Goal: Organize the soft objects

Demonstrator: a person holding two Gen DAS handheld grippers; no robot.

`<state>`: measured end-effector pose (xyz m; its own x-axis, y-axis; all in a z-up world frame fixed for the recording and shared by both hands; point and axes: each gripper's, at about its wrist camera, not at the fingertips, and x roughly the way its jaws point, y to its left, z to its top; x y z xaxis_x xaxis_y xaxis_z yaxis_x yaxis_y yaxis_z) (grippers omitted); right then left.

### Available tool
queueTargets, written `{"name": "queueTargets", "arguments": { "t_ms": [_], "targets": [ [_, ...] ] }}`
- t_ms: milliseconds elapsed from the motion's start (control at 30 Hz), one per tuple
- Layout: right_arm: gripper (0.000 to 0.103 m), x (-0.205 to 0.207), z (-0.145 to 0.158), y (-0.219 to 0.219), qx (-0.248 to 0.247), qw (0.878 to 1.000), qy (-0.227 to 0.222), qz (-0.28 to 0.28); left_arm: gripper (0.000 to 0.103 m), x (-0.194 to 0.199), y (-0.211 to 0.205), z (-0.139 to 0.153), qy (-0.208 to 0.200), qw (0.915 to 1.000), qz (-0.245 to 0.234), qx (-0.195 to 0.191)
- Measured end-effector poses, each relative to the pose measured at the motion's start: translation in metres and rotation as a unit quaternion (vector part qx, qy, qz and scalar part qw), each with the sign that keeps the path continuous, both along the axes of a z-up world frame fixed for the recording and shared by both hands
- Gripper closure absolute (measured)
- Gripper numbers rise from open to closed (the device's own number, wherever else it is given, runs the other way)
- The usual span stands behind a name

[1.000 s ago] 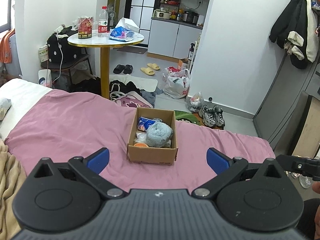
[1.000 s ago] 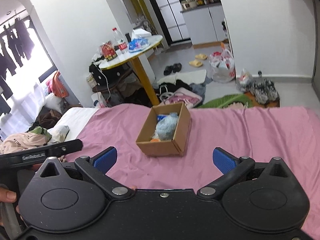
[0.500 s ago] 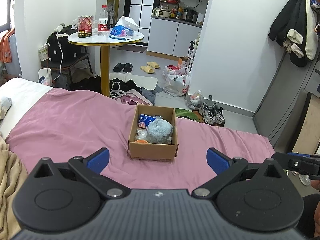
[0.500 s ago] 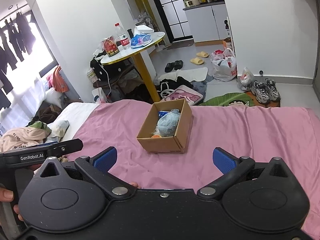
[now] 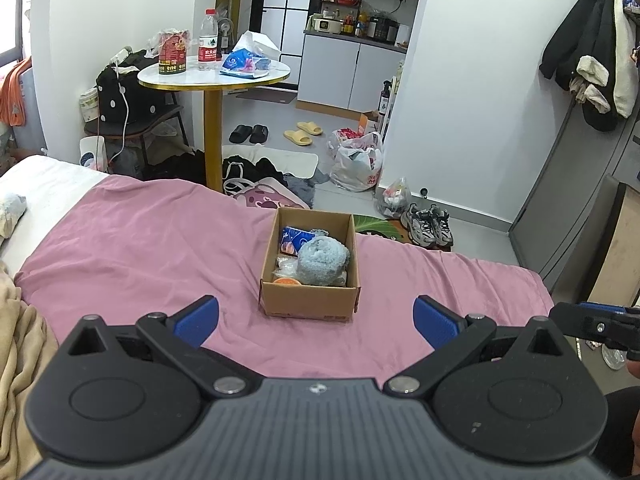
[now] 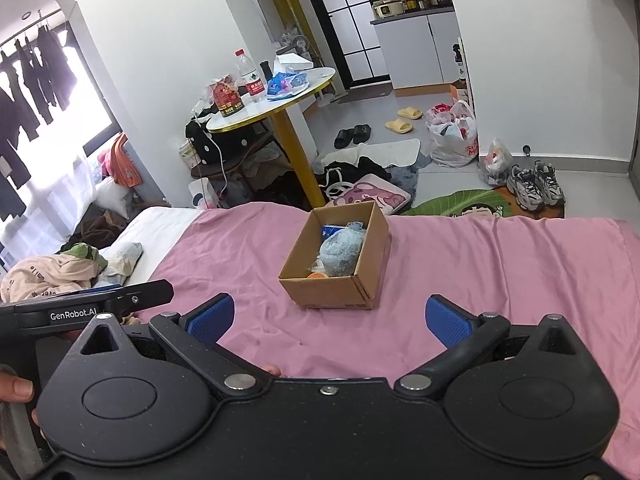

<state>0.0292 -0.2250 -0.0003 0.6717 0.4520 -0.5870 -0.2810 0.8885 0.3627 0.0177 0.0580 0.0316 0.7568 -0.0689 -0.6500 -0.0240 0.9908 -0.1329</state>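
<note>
Both views have drawn back from the cardboard box (image 5: 310,276); each gripper (image 5: 316,316) (image 6: 330,316) spread, empty.

I see a matt brown cardboard box (image 5: 310,300) on wrinkled pink cloth bedding (image 5: 140,248), holding a fuzzy blue plush bundle (image 5: 322,261).

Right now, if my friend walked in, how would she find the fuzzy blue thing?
Look at the pink blanket on the bed; an open cardboard box sits in the middle of it. Inside the box lies the fluffy light-blue bundle, beside a dark-blue packet and something orange. It is the biggest thing in the box, rounded, and the only fuzzy one.
</note>
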Motion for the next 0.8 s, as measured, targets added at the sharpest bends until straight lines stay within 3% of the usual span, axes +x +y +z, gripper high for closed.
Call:
{"name": "queueTargets", "arguments": {
  "t_ms": [800],
  "targets": [
    [0.000,0.0014,0.0006,0.0030,-0.025,1.000,-0.001,-0.011,0.000,0.0018,-0.0022,0.0018,0.003,0.9999,-0.015,0.007]
  ]
}}
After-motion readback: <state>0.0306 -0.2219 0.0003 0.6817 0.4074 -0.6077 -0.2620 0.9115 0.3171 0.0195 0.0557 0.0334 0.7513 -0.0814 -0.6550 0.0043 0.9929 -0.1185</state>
